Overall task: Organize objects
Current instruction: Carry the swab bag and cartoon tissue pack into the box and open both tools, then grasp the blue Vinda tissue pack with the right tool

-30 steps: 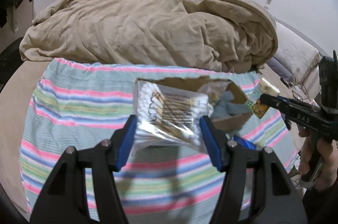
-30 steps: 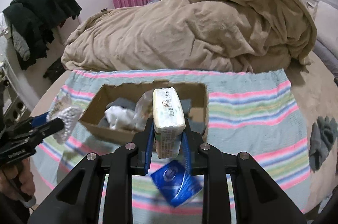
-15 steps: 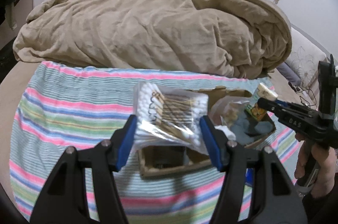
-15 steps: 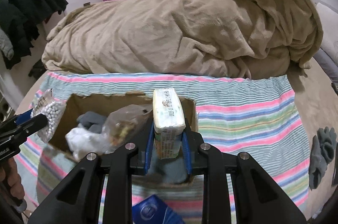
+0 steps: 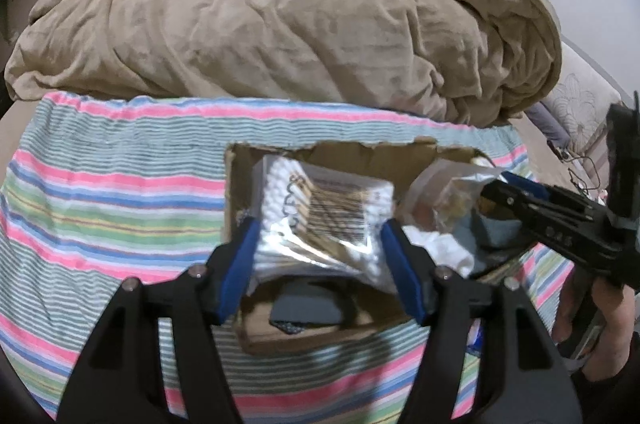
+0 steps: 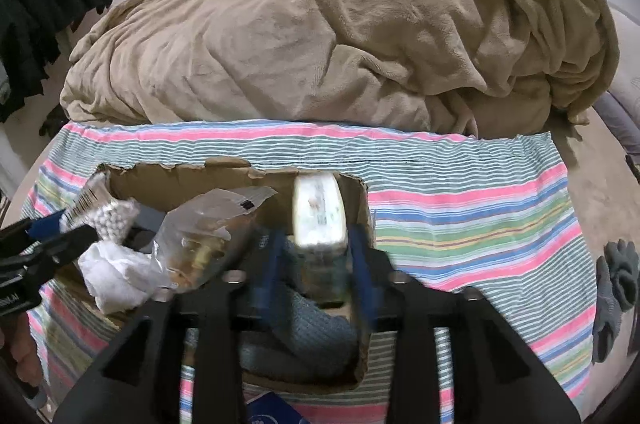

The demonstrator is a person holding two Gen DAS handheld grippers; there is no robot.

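Note:
My left gripper point(image 5: 320, 260) is shut on a clear bag of cotton swabs point(image 5: 320, 216) and holds it over the left half of an open cardboard box point(image 5: 320, 153). My right gripper point(image 6: 318, 264) has its blue fingers spread a little apart from a white tissue pack point(image 6: 318, 212), which stands over the box's right end point(image 6: 362, 191), motion-blurred. The right gripper also shows in the left wrist view point(image 5: 486, 191). The box holds a clear snack bag point(image 6: 208, 224), white crumpled cloth point(image 6: 116, 276), grey-blue cloth point(image 6: 312, 340) and a dark item point(image 5: 306, 306).
The box sits on a striped cloth point(image 6: 460, 207) on a bed. A heaped tan blanket point(image 6: 340, 35) lies behind it. A blue packet point(image 6: 272, 412) lies at the box's near edge. Grey gloves point(image 6: 618, 288) lie at the right. Dark clothes point(image 6: 36, 7) hang at the left.
Both grippers have moved down and forward over the box. The right gripper's fingers have widened from the tissue pack, which they clamped earlier. The left gripper still holds the swab bag.

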